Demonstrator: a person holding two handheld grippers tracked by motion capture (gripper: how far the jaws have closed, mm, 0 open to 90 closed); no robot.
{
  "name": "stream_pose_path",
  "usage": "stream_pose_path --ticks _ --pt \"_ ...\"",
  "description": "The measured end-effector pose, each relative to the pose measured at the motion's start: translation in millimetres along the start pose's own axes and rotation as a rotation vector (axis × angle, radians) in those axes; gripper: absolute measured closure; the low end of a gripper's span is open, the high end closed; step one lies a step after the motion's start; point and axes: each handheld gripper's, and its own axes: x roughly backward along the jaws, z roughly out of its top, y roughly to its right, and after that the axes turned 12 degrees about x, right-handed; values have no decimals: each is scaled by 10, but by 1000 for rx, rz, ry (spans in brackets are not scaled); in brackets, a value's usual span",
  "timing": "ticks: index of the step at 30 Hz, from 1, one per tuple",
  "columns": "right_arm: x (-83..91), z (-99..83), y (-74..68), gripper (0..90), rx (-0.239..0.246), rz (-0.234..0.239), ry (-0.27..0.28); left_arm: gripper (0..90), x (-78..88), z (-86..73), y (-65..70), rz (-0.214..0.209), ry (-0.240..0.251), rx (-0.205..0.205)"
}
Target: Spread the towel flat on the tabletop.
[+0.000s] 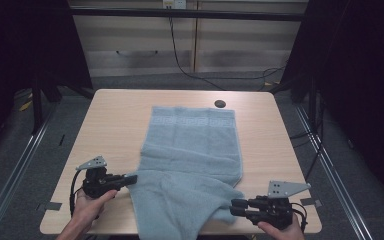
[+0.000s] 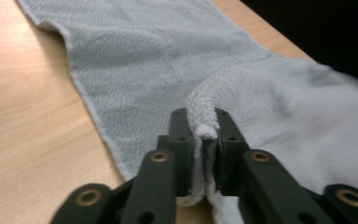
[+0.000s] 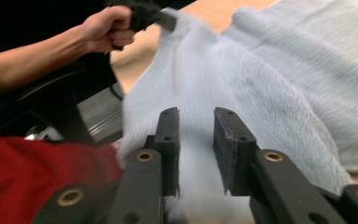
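Light wood desk [image 1: 115, 120], dark surrounds, grey floor to either side.

Nearest me, the towel's [image 1: 195, 150] near end hangs off the desk's front edge, raised and bunched between my two hands. My left tongs [image 1: 131, 179] sit at the towel's left edge, near the front left of the desk. In the left gripper view the jaws are clenched on a rolled fold of the towel [image 2: 205, 116]; the pads press the cloth from both sides and a tuft stands up between them.

My right tongs [image 1: 235, 207] are at the front right of the desk, against the towel's right near corner. In the right gripper view the jaws stand parted with a clear gap, pale cloth [image 3: 242, 84] lying under and beyond them; the picture is blurred, and I cannot see either pad pressing the cloth. I record them as released. My left hand [image 3: 105, 28] shows farther off in that view, holding its tongs at the towel's edge.

Beyond the raised part, the towel lies flat lengthwise down the middle of the desk, its patterned border [image 1: 192, 121] at the far end. Just past that, a small dark round hole [image 1: 220, 104] near the desk's back edge. Cabinets [image 1: 190, 40] with a trailing cable [image 1: 180, 60] stand behind.
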Motion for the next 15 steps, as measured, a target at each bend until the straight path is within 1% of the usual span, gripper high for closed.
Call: stream_pose_path --ticks 1,2,3,4,5,6,7,8,9,10,11,12,13,14,15 --pt "-17 5 36 703 3 -5 9 753 4 26 17 -3 3 -11" --pt "-47 21 89 692 -3 -15 20 738 7 45 28 -2 4 -23" --pt "-72 33 123 692 -6 -21 14 727 8 76 56 8 19 -37" --pt "-135 55 193 686 4 -51 -8 701 8 88 60 11 23 -37" --pt "-162 61 219 665 2 -62 -13 689 -8 110 74 7 26 -33" --pt "-235 72 293 644 -6 -69 -23 681 -38 125 86 16 18 -46" --pt "-301 81 349 626 -4 -83 -36 668 -71 131 95 21 10 -50" --pt "-356 88 390 600 -1 -99 -52 659 -132 135 96 21 -7 -52" --pt "-438 94 448 590 0 -110 -72 640 -211 136 87 30 -30 -56" --pt "-522 94 507 588 5 -120 -102 626 -294 128 74 48 -46 -63" --pt "-606 86 567 576 9 -139 -136 626 -408 111 33 61 -79 -68" --pt "-723 61 658 571 1 -150 -174 626 -473 94 2 71 -102 -68" --pt "-792 41 700 572 4 -163 -201 629 -507 76 -14 84 -116 -75" --pt "-834 25 725 574 1 -167 -215 658 -540 46 -25 90 -142 -86" --pt "-875 3 746 575 -9 -160 -228 693 -552 19 -28 98 -163 -100"
